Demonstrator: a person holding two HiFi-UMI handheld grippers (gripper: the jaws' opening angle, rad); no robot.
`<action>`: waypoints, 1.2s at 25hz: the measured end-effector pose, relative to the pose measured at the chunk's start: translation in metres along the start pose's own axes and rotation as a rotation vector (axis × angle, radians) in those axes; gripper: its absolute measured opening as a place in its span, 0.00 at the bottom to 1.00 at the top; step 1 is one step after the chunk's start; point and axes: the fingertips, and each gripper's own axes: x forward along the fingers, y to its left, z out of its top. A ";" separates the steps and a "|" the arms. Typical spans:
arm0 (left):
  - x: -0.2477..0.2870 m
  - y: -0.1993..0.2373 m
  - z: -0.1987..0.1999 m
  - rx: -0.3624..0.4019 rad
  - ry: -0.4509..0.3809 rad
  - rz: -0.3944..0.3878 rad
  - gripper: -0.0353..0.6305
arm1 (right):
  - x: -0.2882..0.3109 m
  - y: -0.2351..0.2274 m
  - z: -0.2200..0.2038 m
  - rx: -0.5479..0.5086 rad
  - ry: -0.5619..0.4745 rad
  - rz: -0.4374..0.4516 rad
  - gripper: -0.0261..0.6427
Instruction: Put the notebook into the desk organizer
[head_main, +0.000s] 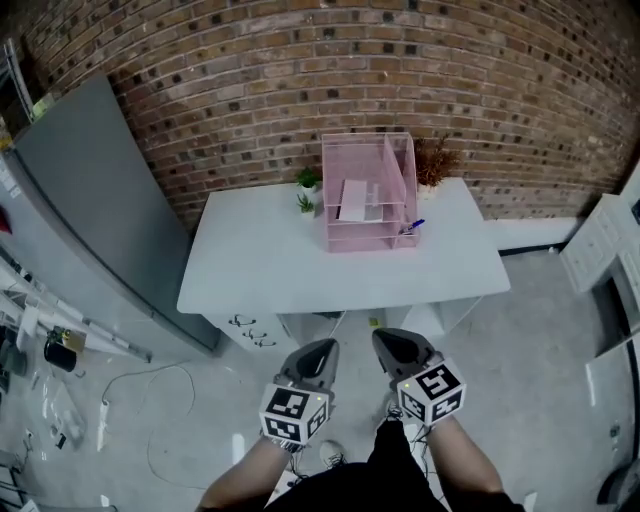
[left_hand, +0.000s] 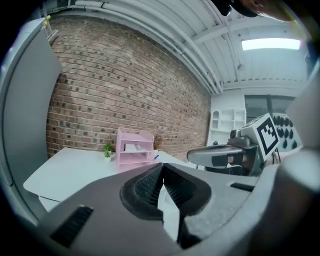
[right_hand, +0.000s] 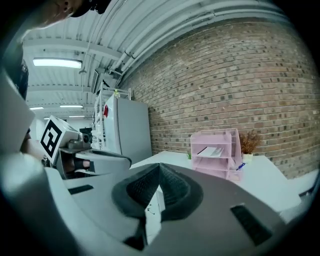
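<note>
A pink wire desk organizer (head_main: 368, 190) stands at the back of the white desk (head_main: 270, 262), against the brick wall. A pale notebook (head_main: 353, 199) lies on its upper tray; it also shows in the organizer (left_hand: 134, 148) (right_hand: 216, 151). My left gripper (head_main: 318, 359) and right gripper (head_main: 392, 348) hang side by side below the desk's front edge, well short of the organizer. Both are shut with nothing between the jaws (left_hand: 161, 181) (right_hand: 159, 181). In each gripper view the other gripper appears alongside.
Two small green plants (head_main: 306, 190) stand left of the organizer and a dried brown plant (head_main: 435, 160) to its right. A blue pen (head_main: 412, 227) sits at the organizer's right front. A grey cabinet (head_main: 90, 200) is on the left, cables on the floor (head_main: 150, 400).
</note>
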 end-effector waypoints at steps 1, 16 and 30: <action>-0.002 -0.005 0.000 0.000 0.001 -0.012 0.06 | -0.006 0.001 0.000 -0.001 0.002 -0.014 0.04; 0.006 -0.024 0.009 -0.016 -0.020 -0.015 0.06 | -0.025 -0.009 0.009 -0.025 0.009 -0.022 0.04; 0.014 -0.021 0.003 -0.020 0.000 -0.009 0.06 | -0.021 -0.017 0.005 -0.001 0.013 -0.018 0.04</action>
